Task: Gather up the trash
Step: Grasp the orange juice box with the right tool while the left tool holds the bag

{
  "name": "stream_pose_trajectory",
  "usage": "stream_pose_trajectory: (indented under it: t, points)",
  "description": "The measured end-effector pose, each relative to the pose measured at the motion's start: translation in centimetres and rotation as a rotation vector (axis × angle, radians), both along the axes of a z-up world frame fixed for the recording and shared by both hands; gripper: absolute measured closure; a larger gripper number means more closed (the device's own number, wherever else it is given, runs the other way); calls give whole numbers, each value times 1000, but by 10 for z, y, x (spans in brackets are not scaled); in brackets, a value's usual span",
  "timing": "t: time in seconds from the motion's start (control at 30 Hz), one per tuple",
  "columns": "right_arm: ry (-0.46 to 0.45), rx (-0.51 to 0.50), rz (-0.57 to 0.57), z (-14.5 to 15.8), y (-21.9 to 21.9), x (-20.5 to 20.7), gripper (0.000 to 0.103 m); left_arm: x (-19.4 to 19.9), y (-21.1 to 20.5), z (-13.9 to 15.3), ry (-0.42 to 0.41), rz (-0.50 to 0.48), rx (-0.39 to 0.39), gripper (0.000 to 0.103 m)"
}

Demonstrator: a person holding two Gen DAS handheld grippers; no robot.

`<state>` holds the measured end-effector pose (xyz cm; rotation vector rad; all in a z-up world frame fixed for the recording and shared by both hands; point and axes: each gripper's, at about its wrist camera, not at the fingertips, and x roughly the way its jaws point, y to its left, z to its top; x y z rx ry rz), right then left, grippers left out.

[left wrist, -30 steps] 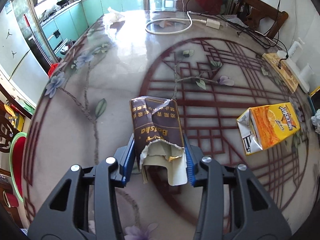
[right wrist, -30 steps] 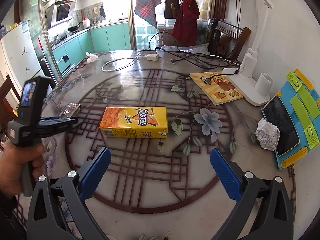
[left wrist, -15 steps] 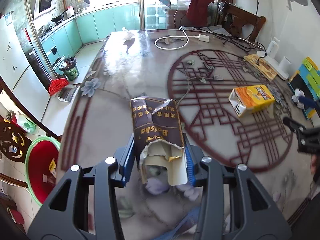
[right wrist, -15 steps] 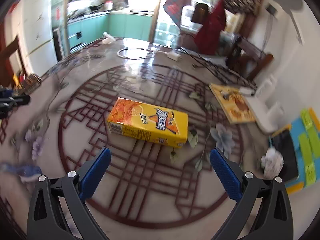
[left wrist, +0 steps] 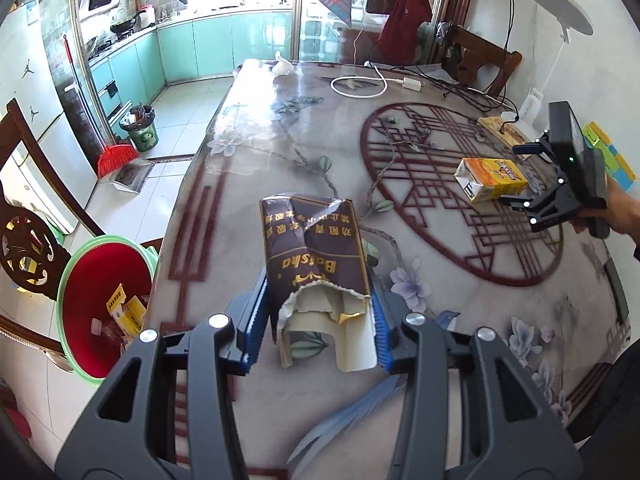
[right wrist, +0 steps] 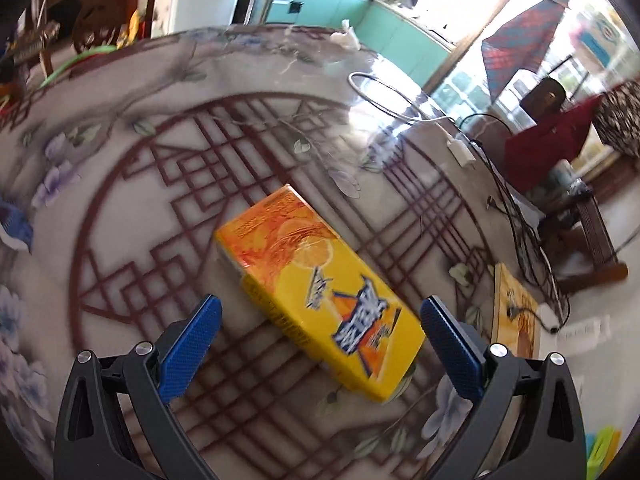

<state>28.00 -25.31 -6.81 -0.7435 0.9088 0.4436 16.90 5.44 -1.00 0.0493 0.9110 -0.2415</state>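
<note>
At the far left of the left wrist view, a red bin (left wrist: 105, 304) with a green rim is sitting on the floor beside the table (left wrist: 304, 152); it is holding a yellow box and other scraps. Further back on the floor, a red broom (left wrist: 114, 159) is leaning near a small dark waste basket (left wrist: 140, 128).

Moving right, the left gripper (left wrist: 318, 312) is gripping a torn brown carton (left wrist: 314, 256) between its blue pads (left wrist: 256, 320). The jaws are drawn in narrow and pressing both long sides of the carton. The carton is being held above the table near its left edge (the torn end, showing pale lining, is pointing toward the camera).

Beyond it, a white cable (left wrist: 360, 86) is lying coiled on the far part of the table.

Further right, a yellow juice box (left wrist: 490, 180) is lying on its side on the table, within the dark red lattice circle. The right gripper (left wrist: 516, 200) is hovering just beside it, held by the person's hand (left wrist: 618, 216).

In the right wrist view, the right gripper (right wrist: 320, 320) is spread wide, with the yellow juice box (right wrist: 320, 296) lying diagonally between its blue pads (right wrist: 190, 344). The pads are standing apart from the box on both sides (this view is motion-blurred). A yellow booklet (right wrist: 516, 320) is lying on the table to the right of the box.
</note>
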Motion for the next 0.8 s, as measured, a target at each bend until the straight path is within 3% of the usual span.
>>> stream_pose_trajectory:
  t: [0.23, 0.5, 0.63, 0.8]
  points:
    - [120, -65, 82, -21, 6, 29, 7, 1, -2, 4, -8, -38, -36, 60]
    - [240, 58, -33, -24, -3, 51, 7, -1, 2, 8, -19, -45, -53, 60]
    - [230, 98, -85, -22, -9, 46, 15, -2, 3, 10, -23, -50, -64, 60]
    - [205, 87, -125, -15, 0, 31, 36, -4, 3, 14, -32, -50, -70, 60]
